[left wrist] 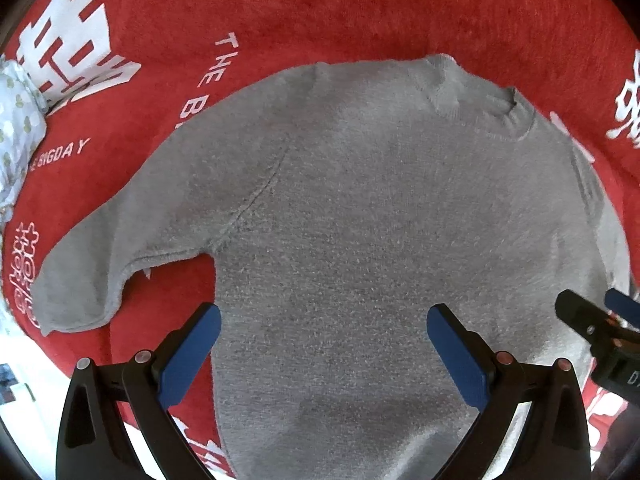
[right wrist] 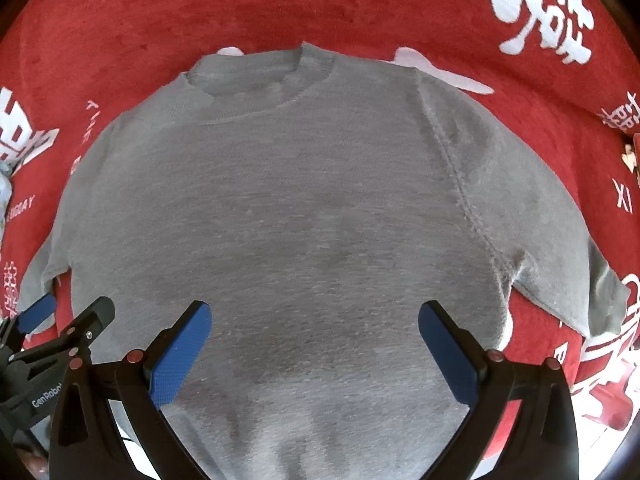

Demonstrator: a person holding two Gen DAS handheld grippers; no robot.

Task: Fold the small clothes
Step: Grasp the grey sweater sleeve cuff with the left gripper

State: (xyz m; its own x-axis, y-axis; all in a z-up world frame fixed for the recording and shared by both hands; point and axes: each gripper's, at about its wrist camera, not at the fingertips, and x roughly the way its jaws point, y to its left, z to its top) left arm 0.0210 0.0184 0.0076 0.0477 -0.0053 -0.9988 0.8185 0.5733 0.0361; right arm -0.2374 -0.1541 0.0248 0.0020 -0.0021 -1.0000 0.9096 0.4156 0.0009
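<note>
Left gripper (left wrist: 324, 330) and right gripper (right wrist: 314, 326): blue-padded jaws spread wide, holding nothing, above the lower body of the garment. Small grey knitted sweater (right wrist: 280, 208): lay flat, sleeves out, on a red plush cloth with white lettering (right wrist: 200, 4).

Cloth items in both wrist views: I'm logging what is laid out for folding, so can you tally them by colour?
Grey: 1, the sweater, spread flat.
Red: 1, the printed cloth under it.
Pale patterned: 1, a fabric at the left edge.
Total: 3
</note>
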